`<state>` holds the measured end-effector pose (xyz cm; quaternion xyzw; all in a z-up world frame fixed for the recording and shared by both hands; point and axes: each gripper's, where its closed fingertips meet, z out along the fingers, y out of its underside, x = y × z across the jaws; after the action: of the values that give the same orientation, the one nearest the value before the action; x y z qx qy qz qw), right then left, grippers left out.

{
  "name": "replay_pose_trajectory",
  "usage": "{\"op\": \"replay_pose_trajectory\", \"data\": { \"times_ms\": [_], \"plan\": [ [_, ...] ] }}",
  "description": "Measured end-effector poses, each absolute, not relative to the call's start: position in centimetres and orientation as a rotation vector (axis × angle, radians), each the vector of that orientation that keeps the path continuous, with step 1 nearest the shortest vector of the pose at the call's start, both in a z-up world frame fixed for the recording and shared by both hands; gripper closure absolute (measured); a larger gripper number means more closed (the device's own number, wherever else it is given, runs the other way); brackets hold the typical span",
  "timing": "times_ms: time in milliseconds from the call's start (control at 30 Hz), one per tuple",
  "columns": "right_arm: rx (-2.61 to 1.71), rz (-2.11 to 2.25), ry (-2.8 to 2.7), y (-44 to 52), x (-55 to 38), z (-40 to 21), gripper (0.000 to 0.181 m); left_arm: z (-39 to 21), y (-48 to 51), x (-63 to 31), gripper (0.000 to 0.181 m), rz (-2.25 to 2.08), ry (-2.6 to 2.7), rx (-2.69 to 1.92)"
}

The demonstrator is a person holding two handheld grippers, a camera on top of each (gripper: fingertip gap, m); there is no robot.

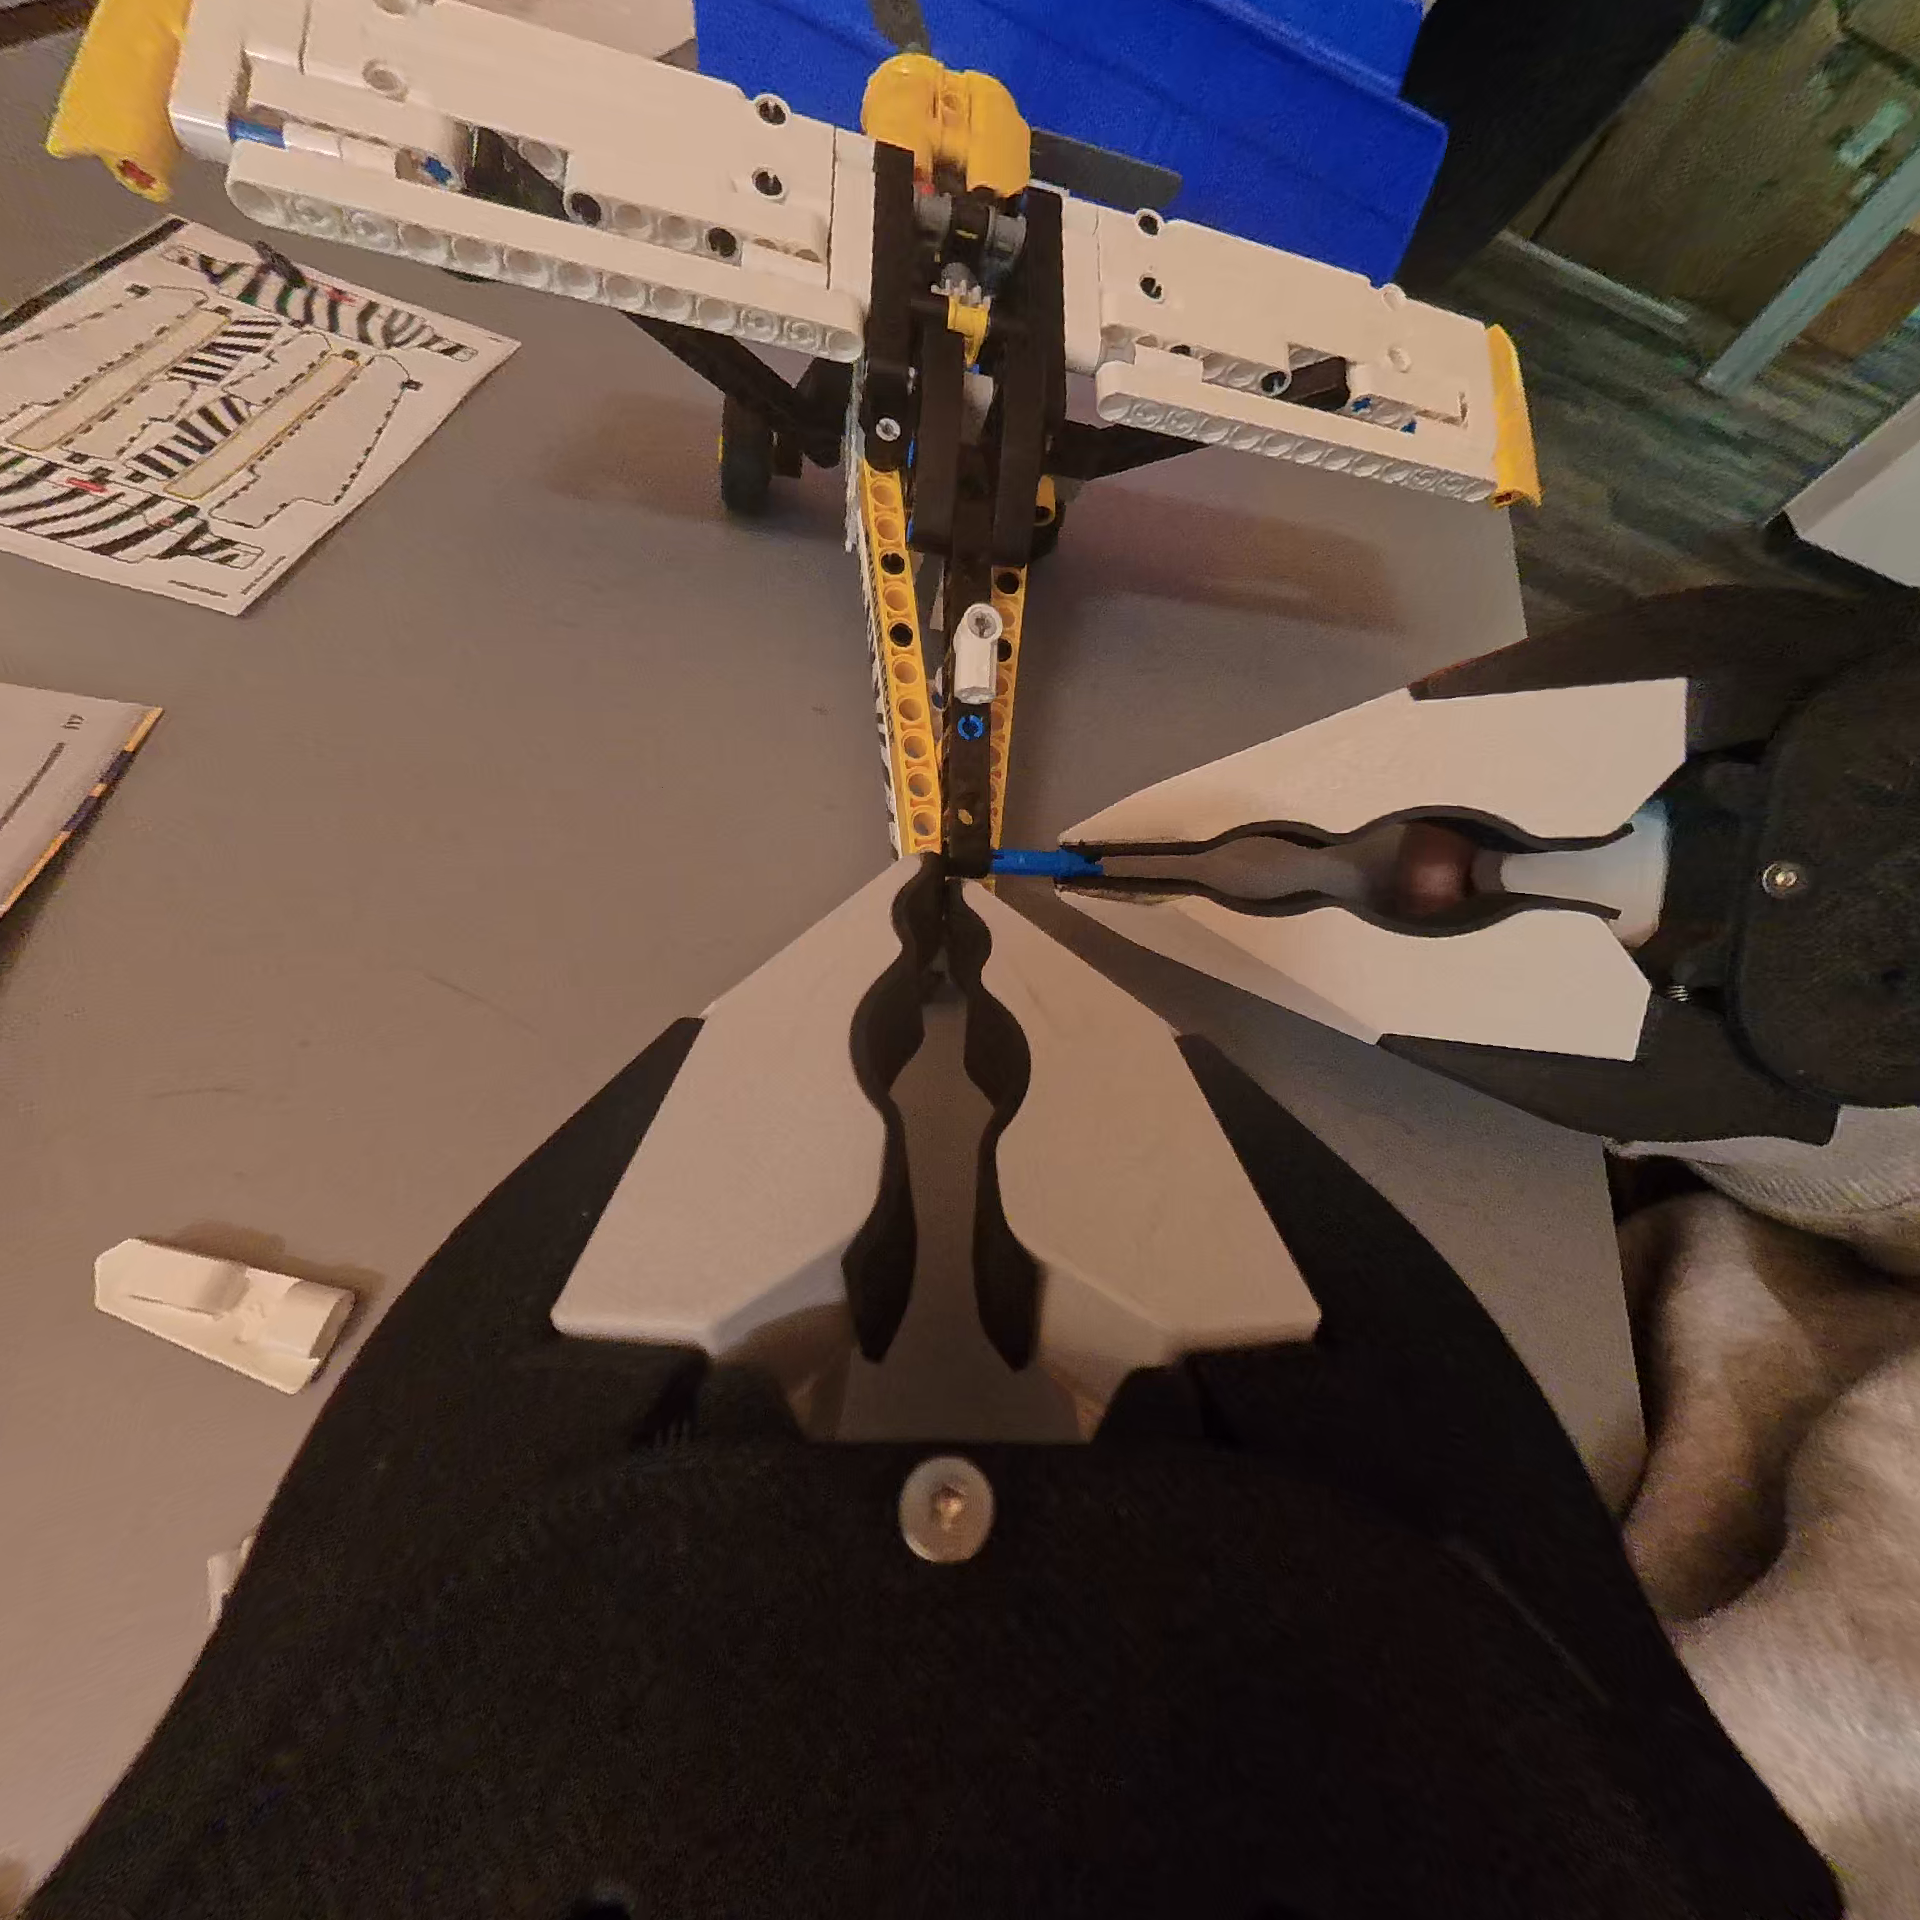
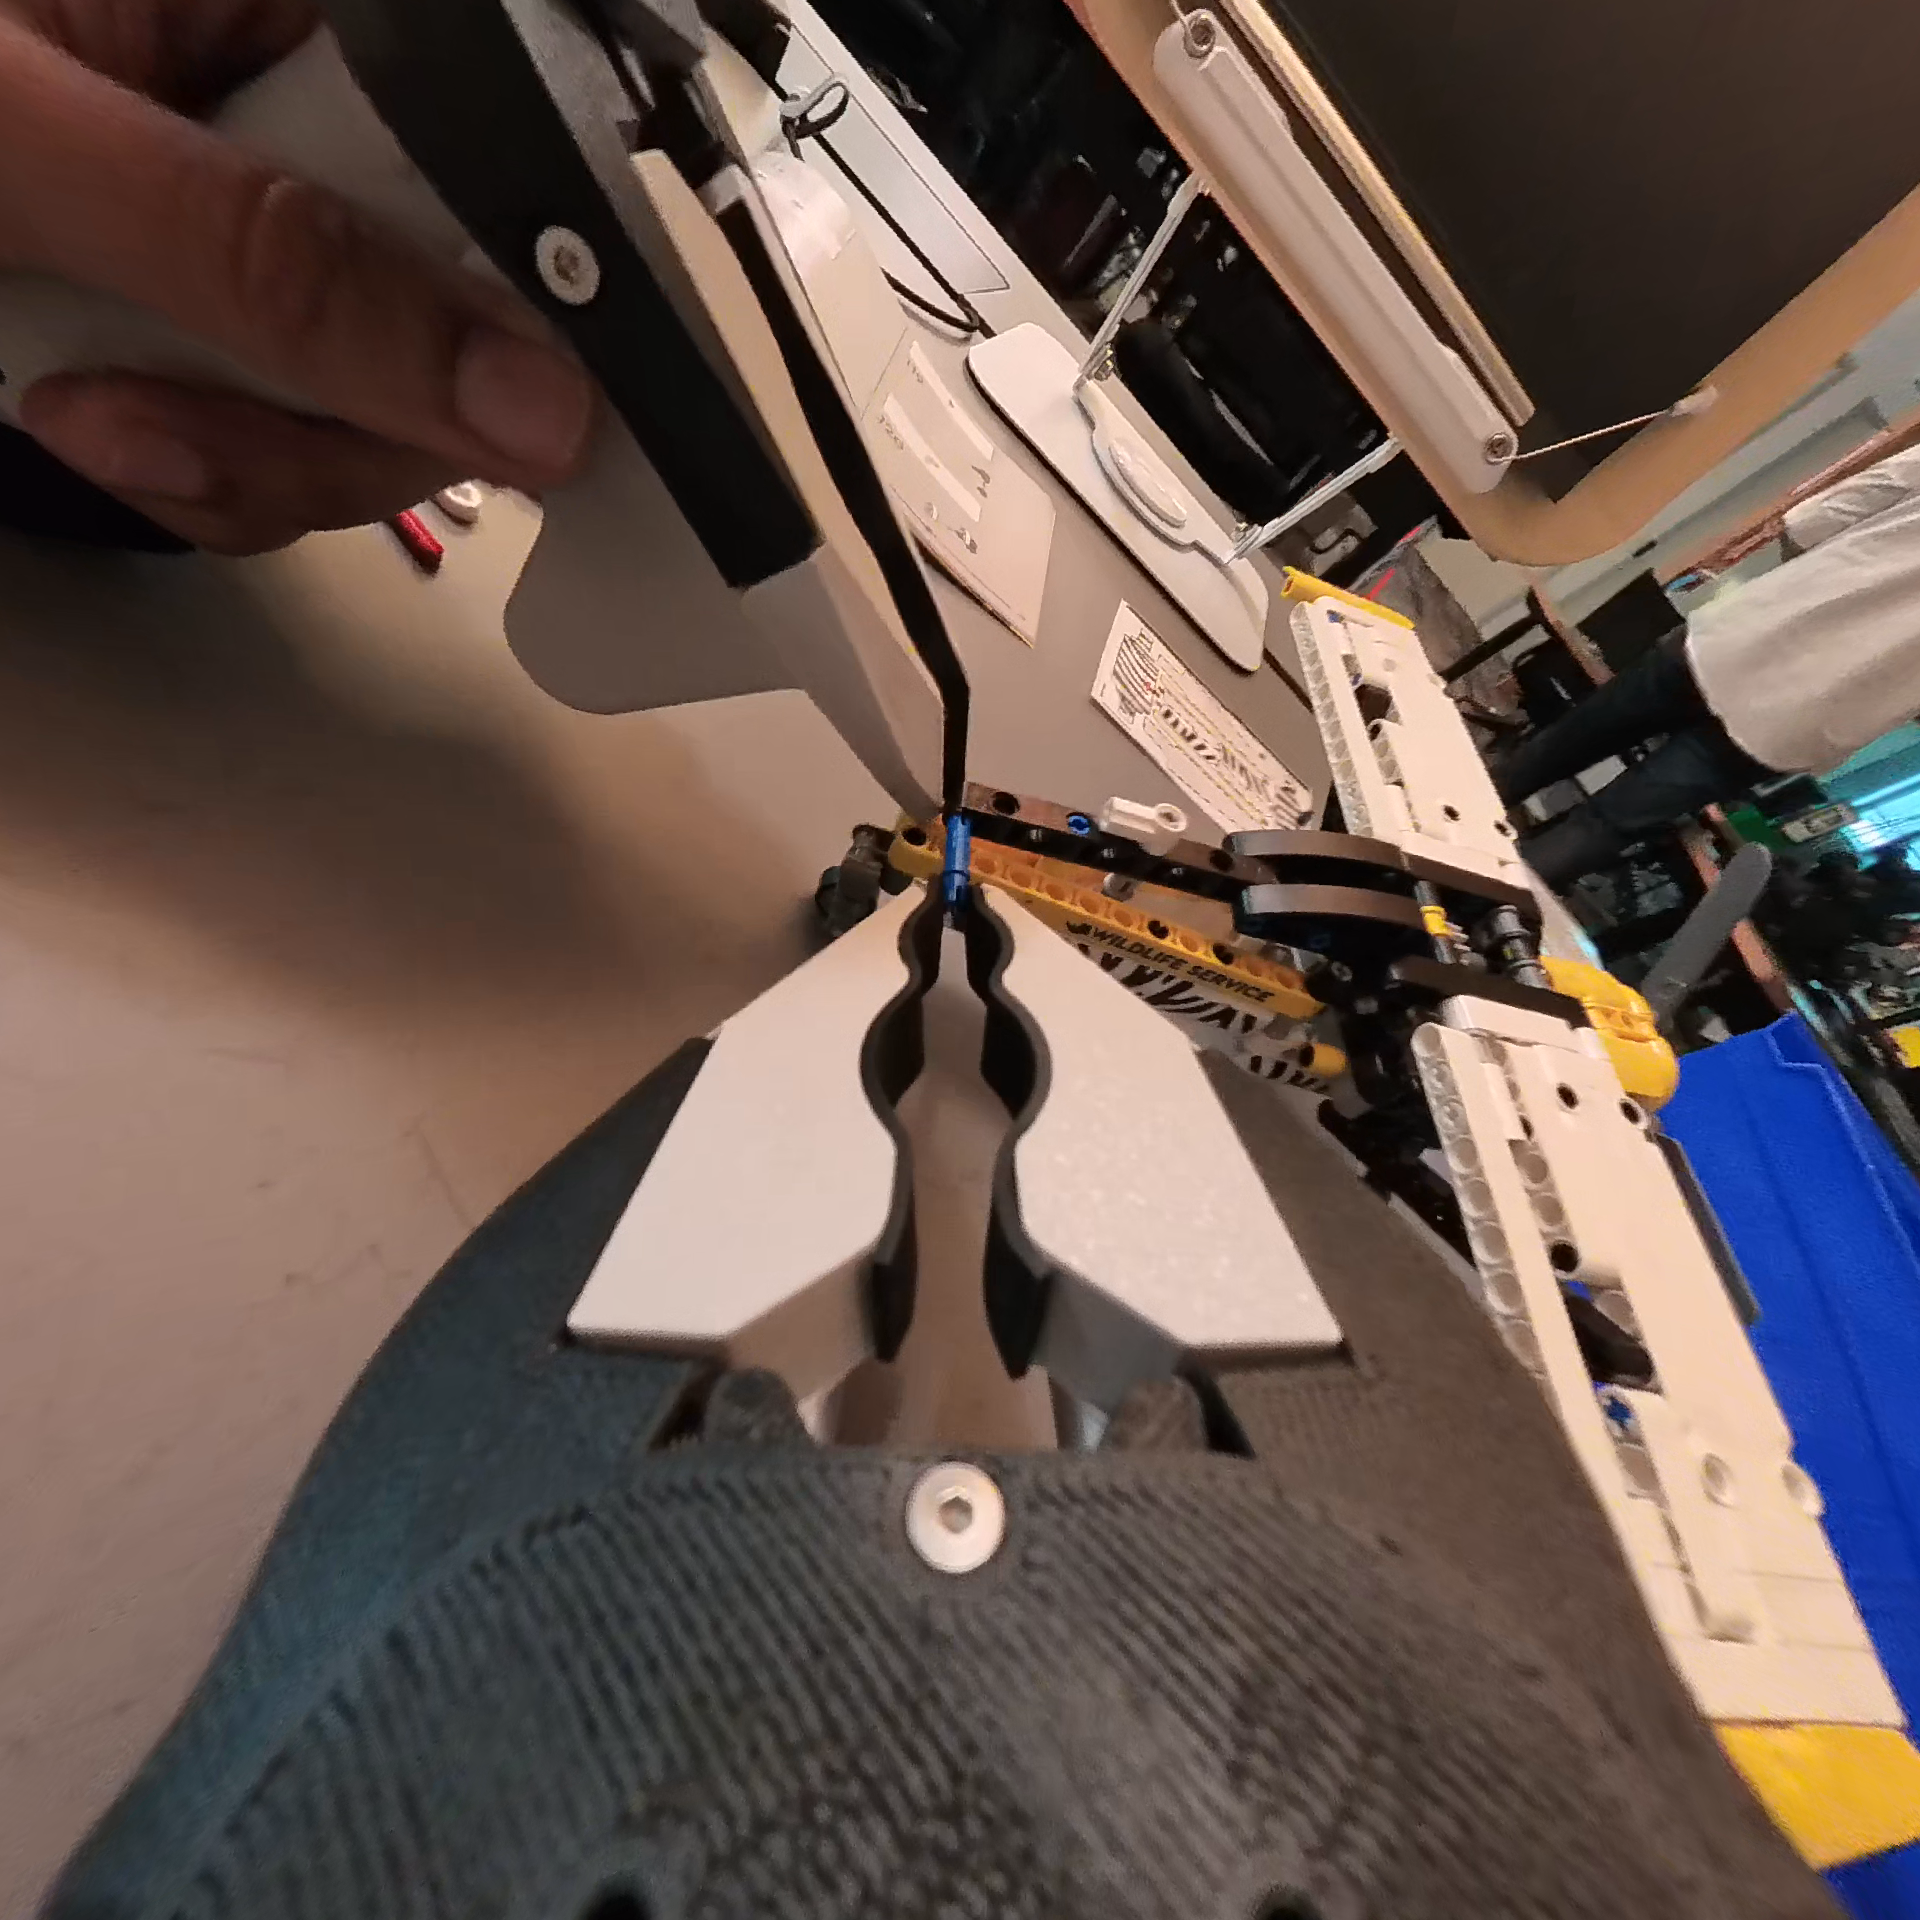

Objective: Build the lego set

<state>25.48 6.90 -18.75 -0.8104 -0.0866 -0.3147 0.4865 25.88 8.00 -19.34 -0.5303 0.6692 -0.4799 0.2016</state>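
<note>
Right gripper (image 2: 954,920) jaws pinch thin blue plastic pin (image 1: 1029,860), axis crosswise to yellow-black plane tail (image 1: 961,727); left gripper (image 1: 948,896) jaws clamp tail's tip.

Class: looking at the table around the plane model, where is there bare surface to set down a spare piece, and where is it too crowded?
Bare table lies between the sticker sheet, the plane tail and the white piece. It is crowded at the tail tip, where the left gripper and the right gripper, holding the blue pin, meet.

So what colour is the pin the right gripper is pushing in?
Blue pin, clearest in the left wrist view.
</note>
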Motion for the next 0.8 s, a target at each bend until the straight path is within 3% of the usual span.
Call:
{"op": "replay_pose_trajectory", "data": {
  "times_ms": [800],
  "plan": [
    [-1.987,-0.045,0.208,7.43,25.41,-18.41,0.180,-19.45,8.13,26.01,0.181,-1.265,1.853,-1.462]
  ]
}}
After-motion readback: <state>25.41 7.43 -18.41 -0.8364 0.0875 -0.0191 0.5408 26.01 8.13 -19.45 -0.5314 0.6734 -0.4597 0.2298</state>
